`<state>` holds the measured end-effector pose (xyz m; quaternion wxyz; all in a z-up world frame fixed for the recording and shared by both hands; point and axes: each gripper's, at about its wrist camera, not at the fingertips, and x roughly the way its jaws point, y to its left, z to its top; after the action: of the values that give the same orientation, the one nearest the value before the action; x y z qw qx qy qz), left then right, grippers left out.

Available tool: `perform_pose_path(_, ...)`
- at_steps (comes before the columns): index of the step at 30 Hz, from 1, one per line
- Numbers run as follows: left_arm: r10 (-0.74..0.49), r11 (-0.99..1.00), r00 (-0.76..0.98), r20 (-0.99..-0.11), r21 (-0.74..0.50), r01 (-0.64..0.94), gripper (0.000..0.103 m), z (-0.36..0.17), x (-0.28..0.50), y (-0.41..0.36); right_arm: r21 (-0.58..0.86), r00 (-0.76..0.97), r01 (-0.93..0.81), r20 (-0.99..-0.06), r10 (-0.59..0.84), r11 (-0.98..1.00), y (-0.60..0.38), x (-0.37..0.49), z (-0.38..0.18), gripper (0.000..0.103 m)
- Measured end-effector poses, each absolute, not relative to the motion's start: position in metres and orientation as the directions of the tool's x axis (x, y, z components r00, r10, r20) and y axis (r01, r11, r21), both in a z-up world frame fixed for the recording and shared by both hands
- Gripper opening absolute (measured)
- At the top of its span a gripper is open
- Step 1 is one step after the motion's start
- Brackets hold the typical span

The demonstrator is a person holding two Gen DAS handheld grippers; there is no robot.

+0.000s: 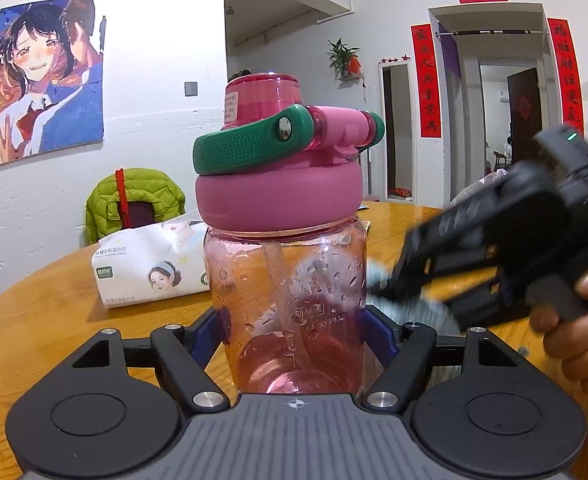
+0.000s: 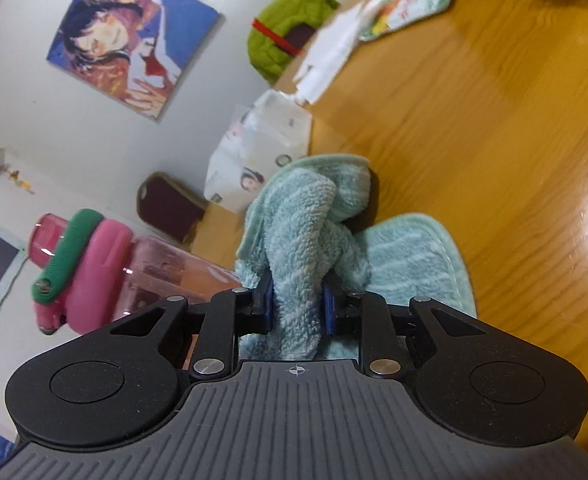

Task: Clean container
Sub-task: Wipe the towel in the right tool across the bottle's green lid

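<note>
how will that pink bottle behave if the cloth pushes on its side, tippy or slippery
The pink bottle looks nearly empty under a bulky lid, so it is probably light and top-heavy, apt to tip if unsupported. The left gripper clamps its lower body, which should steady it. Droplets on the wall suggest it may be slick against the blue cloth.

Left wrist view sits level and very close behind the bottle [image 1: 286, 264], facing the far wall, poster [image 1: 44, 80] at ten o'clock. Right wrist view is rolled hard, looking along the worktop [image 2: 473, 128] from just beside, bottle [image 2: 106, 264] at nine o'clock. Both share bottle, poster [image 2: 130, 40], tissue pack [image 1: 150, 268] [image 2: 262, 148] and green jacket [image 1: 134, 200] [image 2: 290, 32].
</note>
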<state>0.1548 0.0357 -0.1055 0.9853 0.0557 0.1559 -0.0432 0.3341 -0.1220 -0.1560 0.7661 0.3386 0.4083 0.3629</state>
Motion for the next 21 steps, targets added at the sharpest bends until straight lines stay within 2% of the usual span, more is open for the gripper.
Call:
perform_pose_path(1,-0.068,0.990,0.948,-0.312,0.097,0.103,0.072,-0.106,0.155,0.036,0.830,0.427,-0.303,-0.321,0.845,0.469,-0.126,0.331,-0.152,0.026)
perform_pose_path(5,-0.066,0.989,0.948,-0.311,0.104,0.103,0.072,-0.106,0.156,0.034,0.897,0.443,-0.413,0.048,0.895,0.156,-0.156,0.321,-0.138,0.025)
perform_pose_path(7,-0.061,0.988,0.947,-0.314,0.114,0.102,0.072,-0.106,0.157,0.033,0.912,0.404,-0.400,0.089,0.911,0.088,-0.156,0.324,-0.142,0.026)
perform_pose_path(9,-0.058,0.987,0.946,-0.318,0.126,0.103,0.072,-0.107,0.159,0.032,0.928,0.387,-0.340,-0.013,0.922,0.155,-0.146,0.330,-0.152,0.026)
perform_pose_path(13,-0.059,0.986,0.946,-0.319,0.128,0.105,0.072,-0.107,0.159,0.031,0.848,0.376,-0.242,-0.365,0.851,0.471,-0.125,0.338,-0.168,0.026)
perform_pose_path(14,-0.060,0.986,0.946,-0.318,0.127,0.106,0.072,-0.107,0.159,0.031,0.829,0.374,-0.241,-0.401,0.836,0.505,-0.122,0.339,-0.170,0.026)
perform_pose_path(19,-0.059,0.988,0.945,-0.322,0.114,0.101,0.072,-0.106,0.158,0.031,0.809,0.397,-0.274,-0.398,0.827,0.520,-0.123,0.335,-0.168,0.029)
perform_pose_path(21,-0.061,0.990,0.942,-0.330,0.100,0.099,0.078,-0.104,0.158,0.033,0.805,0.424,-0.286,-0.380,0.822,0.520,-0.125,0.332,-0.164,0.028)
